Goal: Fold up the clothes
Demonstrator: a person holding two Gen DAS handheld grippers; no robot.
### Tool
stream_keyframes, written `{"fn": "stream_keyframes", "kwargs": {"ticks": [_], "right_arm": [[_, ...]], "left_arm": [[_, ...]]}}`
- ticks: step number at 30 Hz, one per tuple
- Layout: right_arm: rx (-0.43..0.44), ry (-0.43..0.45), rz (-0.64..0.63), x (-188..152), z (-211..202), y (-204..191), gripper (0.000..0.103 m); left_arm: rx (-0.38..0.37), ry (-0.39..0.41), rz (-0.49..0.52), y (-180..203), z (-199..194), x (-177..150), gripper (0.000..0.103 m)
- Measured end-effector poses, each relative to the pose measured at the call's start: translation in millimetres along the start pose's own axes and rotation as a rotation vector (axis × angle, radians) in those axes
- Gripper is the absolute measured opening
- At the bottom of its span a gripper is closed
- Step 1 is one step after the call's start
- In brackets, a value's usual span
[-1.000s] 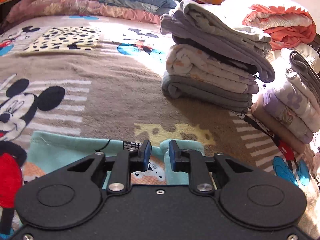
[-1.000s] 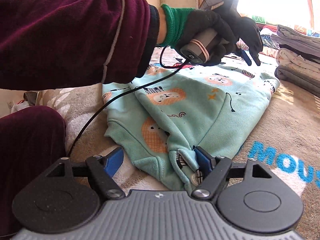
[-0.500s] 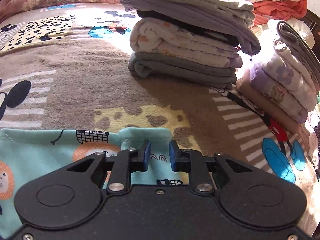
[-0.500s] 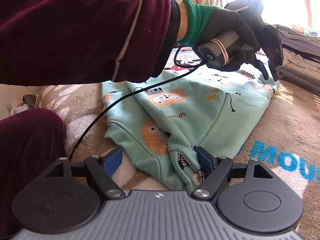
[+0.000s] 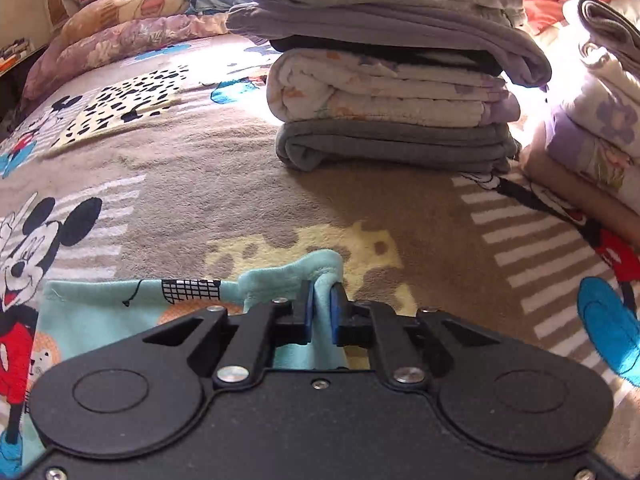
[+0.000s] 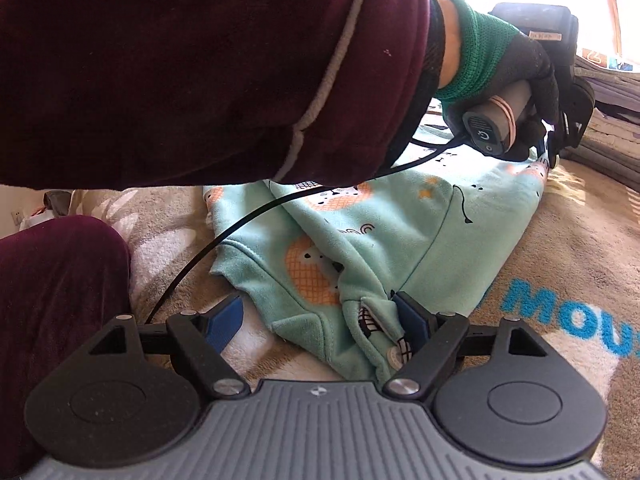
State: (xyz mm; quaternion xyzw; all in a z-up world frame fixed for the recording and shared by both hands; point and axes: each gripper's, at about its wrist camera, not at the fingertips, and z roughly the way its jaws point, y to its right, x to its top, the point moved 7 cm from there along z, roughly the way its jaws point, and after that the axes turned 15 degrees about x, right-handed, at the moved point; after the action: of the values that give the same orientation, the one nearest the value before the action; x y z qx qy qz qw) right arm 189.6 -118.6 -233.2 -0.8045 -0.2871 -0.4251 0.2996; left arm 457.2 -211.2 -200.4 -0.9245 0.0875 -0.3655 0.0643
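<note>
Here, my left gripper [image 5: 320,314] pinches the far corner of the mint top [image 6: 404,232] between closed jaws, ready to lift for a fold; my right gripper [image 6: 320,320] waits open, the near hem lying between its jaws on the blanket [image 5: 224,184].

This is a bedroom in a home. A soft cartoon-mouse blanket [image 5: 240,184] covers a bed. Flowery pillows [image 5: 120,28] lie at the far end. Piles of folded clothes [image 5: 392,76] sit on the blanket in sunlight.
</note>
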Motion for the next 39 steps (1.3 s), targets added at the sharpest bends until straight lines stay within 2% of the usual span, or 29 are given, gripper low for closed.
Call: {"fn": "stream_keyframes", "kwargs": {"ticks": [3,4,5,7,10,11,13,15,18,20,22,25,28,30,32,34,39], "right_arm": [[0.002,0.001,0.001,-0.2,-0.2,0.3,0.082],[0.002,0.002,0.003,0.1,-0.6,0.3,0.082],[0.001,0.003,0.005,0.5,-1.1,0.4,0.082],[0.001,0.005,0.009,1.2,-2.1,0.4,0.082],[-0.002,0.008,0.013,1.7,-3.5,0.2,0.082],[-0.003,0.009,0.011,1.4,-3.8,0.0,0.082],[-0.006,0.01,0.009,0.7,-4.4,-0.6,0.082],[-0.008,0.014,0.007,-0.5,-4.8,-0.8,0.082],[-0.008,0.018,0.009,-1.3,-4.0,-1.2,0.082],[-0.01,0.019,0.009,-1.1,-3.7,-0.5,0.082],[-0.009,0.021,0.008,-1.3,-3.0,-0.7,0.083],[-0.008,0.019,-0.002,-1.8,-1.1,-2.9,0.087],[-0.008,0.019,-0.007,-1.8,-0.3,-3.8,0.088],[0.0,0.021,0.001,-1.4,-0.8,-2.9,0.088],[0.004,0.019,0.001,-0.9,0.1,-3.5,0.091],[-0.001,0.011,-0.009,-0.3,3.2,-6.5,0.094],[0.007,0.044,0.014,5.2,-1.8,-7.2,0.093]], "left_arm": [[-0.03,-0.043,-0.012,3.1,10.9,-2.9,0.008],[-0.06,-0.045,-0.009,2.0,6.8,0.3,0.015],[-0.084,-0.036,-0.021,-2.0,-1.1,3.4,0.029],[-0.125,-0.002,-0.05,-12.8,-17.6,9.3,0.043],[-0.122,0.061,-0.06,-34.1,-39.6,14.9,0.042],[-0.117,0.077,-0.052,-38.7,-43.1,15.4,0.034],[-0.117,0.083,-0.034,-39.7,-41.9,13.6,0.028],[-0.122,0.082,0.004,-33.2,-31.2,9.8,0.019],[-0.05,0.031,0.07,-19.8,4.4,-2.1,0.017],[-0.072,0.006,0.0,-24.4,18.5,-1.5,0.016],[-0.131,0.002,-0.117,-37.9,10.2,8.1,0.016],[-0.177,0.014,-0.182,-44.2,3.2,13.3,0.016],[-0.157,-0.026,-0.125,-34.7,23.2,7.0,0.016],[-0.181,-0.031,-0.172,-39.5,26.3,11.1,0.016],[-0.206,0.007,-0.254,-51.4,13.1,19.0,0.016],[-0.209,0.072,-0.276,-64.9,-9.4,22.0,0.016],[-0.163,0.093,-0.334,-110.4,-61.9,-6.1,0.017]]}}
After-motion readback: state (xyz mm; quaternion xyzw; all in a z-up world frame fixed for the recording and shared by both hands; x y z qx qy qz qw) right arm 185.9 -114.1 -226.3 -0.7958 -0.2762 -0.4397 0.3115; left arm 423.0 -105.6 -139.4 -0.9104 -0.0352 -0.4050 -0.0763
